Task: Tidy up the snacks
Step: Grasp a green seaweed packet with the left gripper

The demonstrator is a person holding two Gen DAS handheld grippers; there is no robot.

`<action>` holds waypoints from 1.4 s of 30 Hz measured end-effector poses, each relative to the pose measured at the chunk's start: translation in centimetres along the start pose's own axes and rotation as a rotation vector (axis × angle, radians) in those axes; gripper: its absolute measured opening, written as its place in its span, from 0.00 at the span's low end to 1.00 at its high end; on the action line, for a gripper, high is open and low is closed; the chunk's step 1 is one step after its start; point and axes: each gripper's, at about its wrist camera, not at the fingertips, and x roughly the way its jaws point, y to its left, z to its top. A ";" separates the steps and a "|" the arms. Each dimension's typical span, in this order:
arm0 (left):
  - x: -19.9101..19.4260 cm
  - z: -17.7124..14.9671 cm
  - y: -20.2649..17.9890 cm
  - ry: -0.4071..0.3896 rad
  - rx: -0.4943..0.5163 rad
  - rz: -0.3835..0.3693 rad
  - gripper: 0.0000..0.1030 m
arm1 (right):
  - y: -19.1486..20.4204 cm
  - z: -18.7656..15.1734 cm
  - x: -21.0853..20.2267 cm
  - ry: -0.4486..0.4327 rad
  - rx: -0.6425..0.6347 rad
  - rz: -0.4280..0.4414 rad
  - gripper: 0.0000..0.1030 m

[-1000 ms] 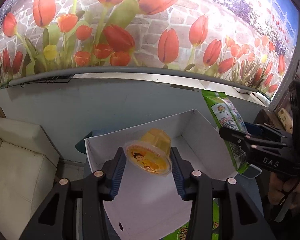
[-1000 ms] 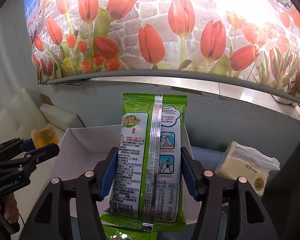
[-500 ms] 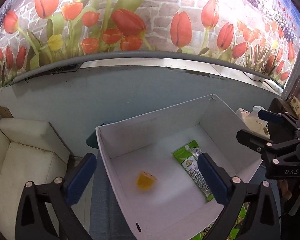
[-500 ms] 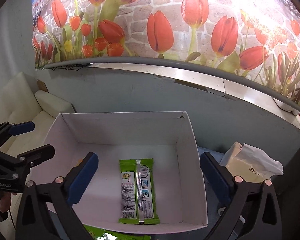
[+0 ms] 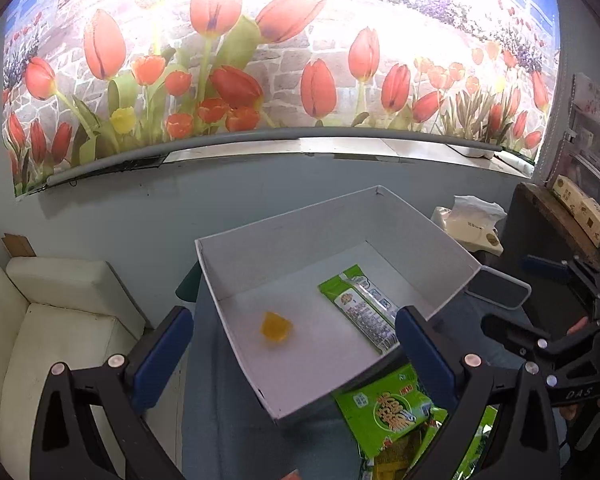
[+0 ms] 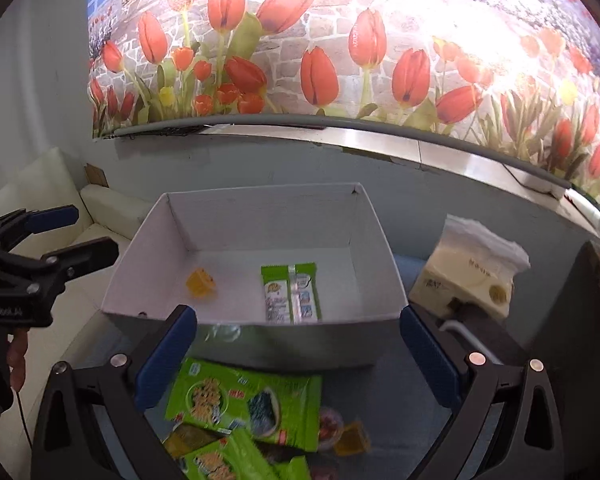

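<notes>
A white open box (image 5: pixel 300 240) (image 6: pixel 380 236) stands on the blue table. Inside it lie an orange jelly cup (image 5: pixel 275 327) (image 6: pixel 201 282) on the left and a green snack packet (image 5: pixel 362 306) (image 6: pixel 291 298) on the right. My left gripper (image 5: pixel 292 352) is open and empty, above the box's near left edge. My right gripper (image 6: pixel 298 356) is open and empty, above the table in front of the box. Several green snack packets (image 6: pixel 244 404) (image 5: pixel 384 412) and another jelly cup (image 6: pixel 352 442) lie on the table in front of the box.
A tissue pack (image 6: pixel 472 268) (image 5: pixel 472 224) sits right of the box. A phone (image 5: pixel 498 290) lies by the box's right corner. A white sofa (image 5: pixel 48 320) is at the left. A dark shelf (image 5: pixel 560 232) with small boxes stands at the right. The tulip wall is behind.
Both grippers opened and dropped the jelly cup and the green packet into the box. Both then pulled back towards the near side, bringing the packets on the table into view.
</notes>
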 end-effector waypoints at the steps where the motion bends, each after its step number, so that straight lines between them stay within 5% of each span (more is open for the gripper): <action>1: -0.6 -0.8 -0.1 0.004 -0.002 -0.006 1.00 | 0.2 -1.3 -0.8 0.003 0.024 -0.005 1.00; 9: -3.3 -8.9 -2.5 0.038 0.051 -0.053 1.00 | 0.4 -12.0 -4.8 0.069 0.207 -0.158 1.00; 13: -2.1 -13.0 -5.6 0.105 0.121 -0.081 1.00 | -1.0 -16.8 -6.7 0.101 0.333 -0.079 1.00; 17: -0.3 -15.1 -8.9 0.157 0.158 -0.123 1.00 | -1.5 -20.0 -9.8 0.100 0.362 -0.095 1.00; 30: 4.8 -15.3 -13.1 0.270 0.196 -0.196 1.00 | -1.6 -23.6 -15.9 0.071 0.345 -0.099 1.00; 35: 5.2 -15.0 -13.3 0.292 0.191 -0.226 0.81 | -1.7 -24.1 -16.5 0.069 0.365 -0.106 1.00; 36: 5.3 -15.1 -13.2 0.296 0.187 -0.232 0.71 | -1.8 -24.2 -16.6 0.069 0.373 -0.101 1.00; 42: 4.5 -15.2 -12.9 0.262 0.193 -0.249 0.63 | -1.9 -24.5 -16.5 0.075 0.383 -0.096 1.00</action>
